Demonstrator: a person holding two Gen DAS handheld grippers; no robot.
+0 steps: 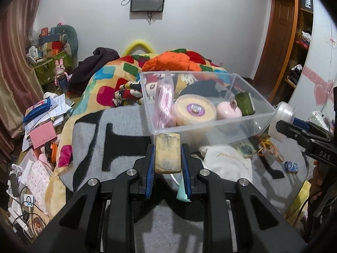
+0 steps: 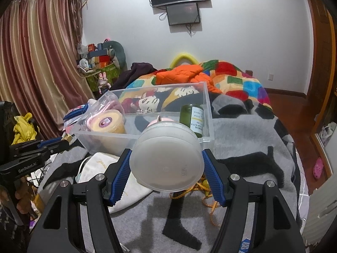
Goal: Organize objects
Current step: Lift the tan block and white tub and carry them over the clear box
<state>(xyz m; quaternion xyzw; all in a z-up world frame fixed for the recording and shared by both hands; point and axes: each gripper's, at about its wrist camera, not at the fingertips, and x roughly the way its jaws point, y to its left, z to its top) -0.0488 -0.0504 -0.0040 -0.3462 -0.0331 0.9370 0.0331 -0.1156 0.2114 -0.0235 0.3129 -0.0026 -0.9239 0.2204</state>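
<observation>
Mid-carry toward the clear box point(image 1: 248, 80) on the grey blanket point(image 1: 126, 135). Left gripper point(image 1: 168, 156) clenched on a worn tan block point(image 1: 168, 154), just short of the box's near wall. Right gripper point(image 2: 166, 162) grasping a frosted tub point(image 2: 166, 160) by its sides, beside the near right corner. Next, probably: lifting both over the rim, releasing onto bare floor beside the yellow tub point(image 1: 194, 110).

Clear, glossy hard-plastic bin point(image 1: 210, 124) resting on a fuzzy grey-and-black fleece blanket point(image 1: 118, 130). Inside the bin: a dark green glossy bottle point(image 2: 192, 119) with a paper label, and a yellow tub point(image 1: 194, 109) with a smooth lid. In front of the bin: a frosted, matt translucent plastic container point(image 2: 167, 164) between ribbed blue pads point(image 2: 121, 175), and a worn tan block point(image 1: 168, 152) with a scuffed, dull surface. Behind the bin: quilted orange cloth point(image 1: 168, 61).
</observation>
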